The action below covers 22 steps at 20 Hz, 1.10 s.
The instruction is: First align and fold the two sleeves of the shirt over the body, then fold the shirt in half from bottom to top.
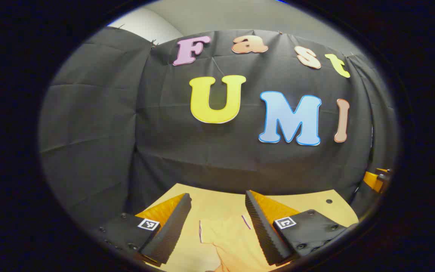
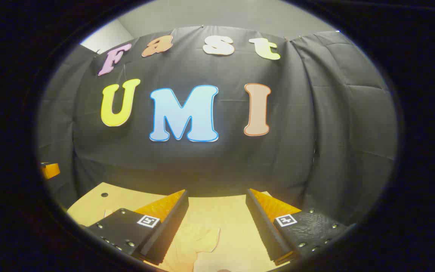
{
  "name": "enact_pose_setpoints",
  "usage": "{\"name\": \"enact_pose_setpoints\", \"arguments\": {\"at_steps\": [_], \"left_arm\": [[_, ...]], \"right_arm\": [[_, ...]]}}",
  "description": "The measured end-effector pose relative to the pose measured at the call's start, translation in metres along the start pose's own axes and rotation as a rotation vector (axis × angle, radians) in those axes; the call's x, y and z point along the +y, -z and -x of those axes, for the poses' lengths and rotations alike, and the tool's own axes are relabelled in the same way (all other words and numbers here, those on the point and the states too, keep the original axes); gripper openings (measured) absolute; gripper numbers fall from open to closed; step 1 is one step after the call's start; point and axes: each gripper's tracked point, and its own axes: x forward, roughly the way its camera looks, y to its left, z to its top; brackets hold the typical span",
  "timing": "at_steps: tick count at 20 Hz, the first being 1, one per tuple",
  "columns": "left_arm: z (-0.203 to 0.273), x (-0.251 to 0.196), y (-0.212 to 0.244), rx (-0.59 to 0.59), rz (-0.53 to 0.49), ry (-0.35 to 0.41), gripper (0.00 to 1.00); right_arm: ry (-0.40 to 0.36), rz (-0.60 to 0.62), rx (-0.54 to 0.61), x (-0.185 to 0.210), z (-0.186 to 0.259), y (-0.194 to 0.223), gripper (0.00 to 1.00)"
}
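Observation:
A pale yellow shirt [image 1: 228,241] lies on the light wooden table [image 1: 217,204], its cloth showing between and below my left gripper's [image 1: 217,198] fingers, with a thin purple trim line on it. That gripper stands open above the table, holding nothing. In the right gripper view a rumpled part of the shirt [image 2: 196,240] lies low between the fingers, nearer the left one. My right gripper [image 2: 217,194] is open too, hovering over the table [image 2: 225,211] with nothing held. The rest of the shirt is hidden below both views.
The black cloth wall [image 1: 217,151] rises right behind the table's far edge. A small dark hole [image 1: 329,201] marks the tabletop's right corner, another hole [image 2: 104,195] its left. The other gripper's edge [image 1: 376,179] shows at far right, and an edge [image 2: 49,170] at far left.

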Motion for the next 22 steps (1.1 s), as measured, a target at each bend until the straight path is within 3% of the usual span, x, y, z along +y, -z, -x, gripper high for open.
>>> {"name": "enact_pose_setpoints", "arguments": {"at_steps": [16, 19, 22], "left_arm": [[-0.023, -0.014, -0.009, -0.009, -0.069, 0.023, 0.94], [-0.024, -0.015, -0.007, -0.003, -0.062, 0.026, 0.94], [-0.023, -0.017, -0.006, -0.001, -0.065, 0.028, 0.94]], "right_arm": [[0.009, 0.024, 0.080, -0.003, -0.026, 0.016, 0.96], [-0.002, 0.032, 0.117, -0.003, -0.036, 0.031, 0.96], [-0.007, 0.035, 0.225, -0.003, -0.055, 0.072, 0.96]]}}
